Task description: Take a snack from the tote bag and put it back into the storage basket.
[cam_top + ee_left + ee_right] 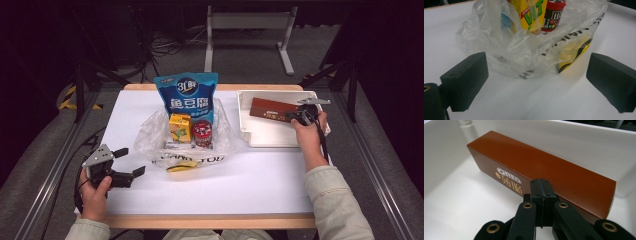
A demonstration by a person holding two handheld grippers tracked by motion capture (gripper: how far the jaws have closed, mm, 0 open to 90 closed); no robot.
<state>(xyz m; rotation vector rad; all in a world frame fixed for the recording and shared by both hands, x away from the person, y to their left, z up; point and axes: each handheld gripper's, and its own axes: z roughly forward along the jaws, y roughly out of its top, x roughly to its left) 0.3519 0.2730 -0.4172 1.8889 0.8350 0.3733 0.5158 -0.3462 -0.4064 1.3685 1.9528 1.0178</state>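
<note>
bag point(187, 145) mid-table, carton point(179, 127) and tub point(202, 133) inside | pouch point(186, 97) behind | tray point(272, 137) right, box point(272, 110) in it

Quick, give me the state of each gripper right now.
Left gripper: open, holding nothing, jaws facing the plastic bag.
Right gripper: shut, jaws pressed together, nothing between them, over the Oreo box in the white tray.

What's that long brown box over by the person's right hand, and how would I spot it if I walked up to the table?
Look at the white tray at the table's far right corner. The brown Oreo box lies flat inside it along the far wall, next to the shut right gripper. It is long, dark brown with a white Oreo logo, and sits apart from the snacks in the clear plastic bag mid-table.
</note>
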